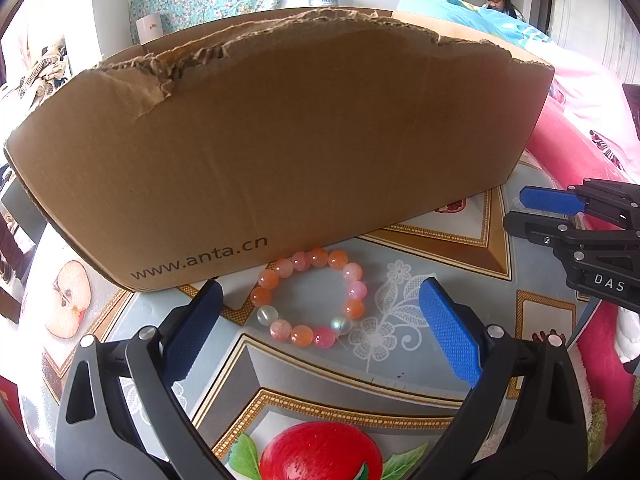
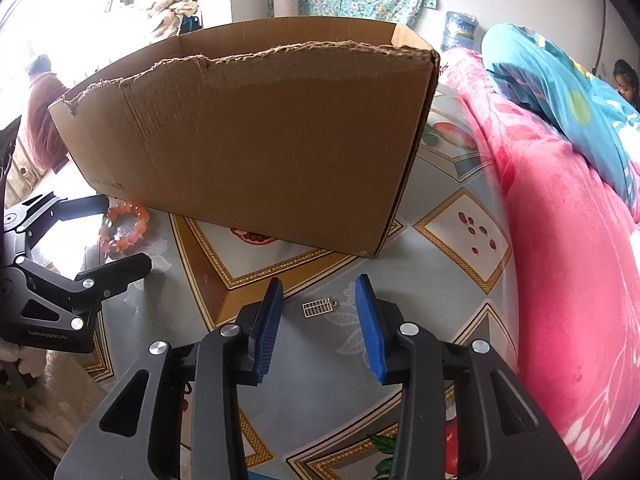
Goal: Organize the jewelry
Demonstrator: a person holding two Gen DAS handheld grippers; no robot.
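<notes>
Bead bracelet [image 1: 308, 298] is seen at frame centre, flat between the spread fingers of left gripper [image 1: 320, 300]; right gripper [image 2: 320, 300], also parted, is framed on a small charm [image 2: 319, 307].

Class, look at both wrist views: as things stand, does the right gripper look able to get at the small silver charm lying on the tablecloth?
Probably yes. The right gripper is open, and the silver charm lies flat on the tablecloth just ahead between its fingertips. Nothing stands between them; the cardboard box sits farther back.
</notes>
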